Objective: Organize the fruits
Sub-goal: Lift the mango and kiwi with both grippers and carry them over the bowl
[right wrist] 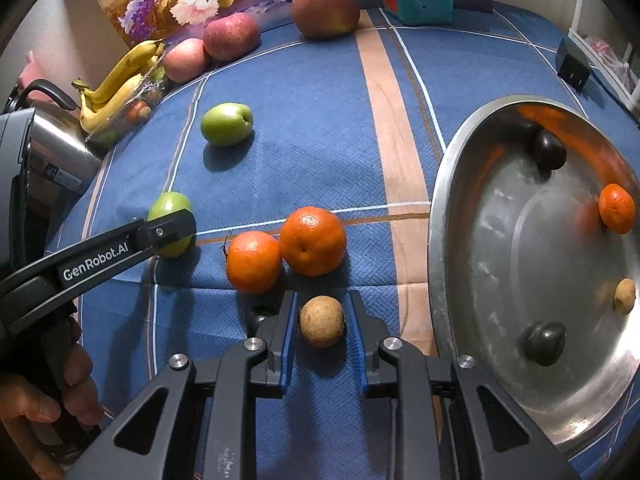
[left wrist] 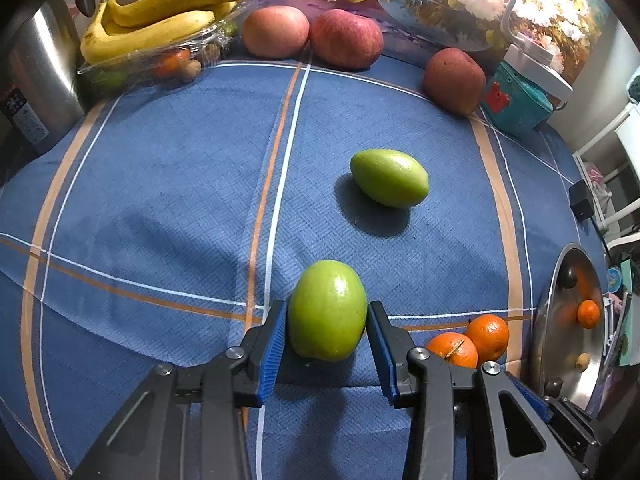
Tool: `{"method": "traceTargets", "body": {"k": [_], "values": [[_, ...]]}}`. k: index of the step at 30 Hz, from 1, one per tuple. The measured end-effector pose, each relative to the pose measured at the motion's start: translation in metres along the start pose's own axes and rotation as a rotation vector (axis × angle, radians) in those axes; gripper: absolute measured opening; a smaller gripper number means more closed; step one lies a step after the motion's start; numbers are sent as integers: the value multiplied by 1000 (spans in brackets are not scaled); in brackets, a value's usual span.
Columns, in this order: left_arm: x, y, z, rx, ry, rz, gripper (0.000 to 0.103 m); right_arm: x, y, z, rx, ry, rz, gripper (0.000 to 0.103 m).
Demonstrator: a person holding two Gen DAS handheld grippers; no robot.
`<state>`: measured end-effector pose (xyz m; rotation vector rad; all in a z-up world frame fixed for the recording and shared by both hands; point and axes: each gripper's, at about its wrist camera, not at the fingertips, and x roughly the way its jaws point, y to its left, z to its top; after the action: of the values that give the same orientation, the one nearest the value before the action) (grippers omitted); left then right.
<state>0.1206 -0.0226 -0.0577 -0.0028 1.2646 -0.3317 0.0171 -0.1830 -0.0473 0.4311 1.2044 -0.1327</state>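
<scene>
My left gripper (left wrist: pixel 327 307) is shut on a green oval fruit (left wrist: pixel 326 314) that rests on the blue checked cloth (left wrist: pixel 160 200). The right wrist view shows the same gripper (right wrist: pixel 173 232) from the side, clamped on that fruit (right wrist: pixel 168 204). My right gripper (right wrist: pixel 322 299) is shut on a small round brown fruit (right wrist: pixel 322 322) lying on the cloth, left of a steel bowl (right wrist: pixel 446 200). Two oranges (right wrist: pixel 253 262) (right wrist: pixel 313 240) sit just beyond the brown fruit. A second green fruit (right wrist: pixel 227 123) lies farther out.
The bowl holds a small orange (right wrist: pixel 617 208), two dark fruits (right wrist: pixel 550 150) and a brown one (right wrist: pixel 625 296). Three red apples (left wrist: pixel 346 38), bananas (left wrist: pixel 160 12) on a plastic box, a steel kettle (left wrist: pixel 36 72) and a teal box (left wrist: pixel 516 100) line the far edge.
</scene>
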Motion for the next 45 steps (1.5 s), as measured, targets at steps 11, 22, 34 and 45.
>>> {"method": "traceTargets", "body": {"k": [11, 22, 34, 45], "values": [[-15, -7, 1, 10, -36, 14, 43, -40, 1, 7, 10, -126, 36, 25], [-33, -15, -1, 12, -62, -8, 43, -54, -3, 13, 43, -175, 43, 23], [-41, -23, 5, 31, -84, -16, 43, -64, -24, 27, 145, -198, 64, 23], [-50, -44, 8, 82, -108, -11, 43, -73, -49, 53, 222, -213, 41, 23]]}}
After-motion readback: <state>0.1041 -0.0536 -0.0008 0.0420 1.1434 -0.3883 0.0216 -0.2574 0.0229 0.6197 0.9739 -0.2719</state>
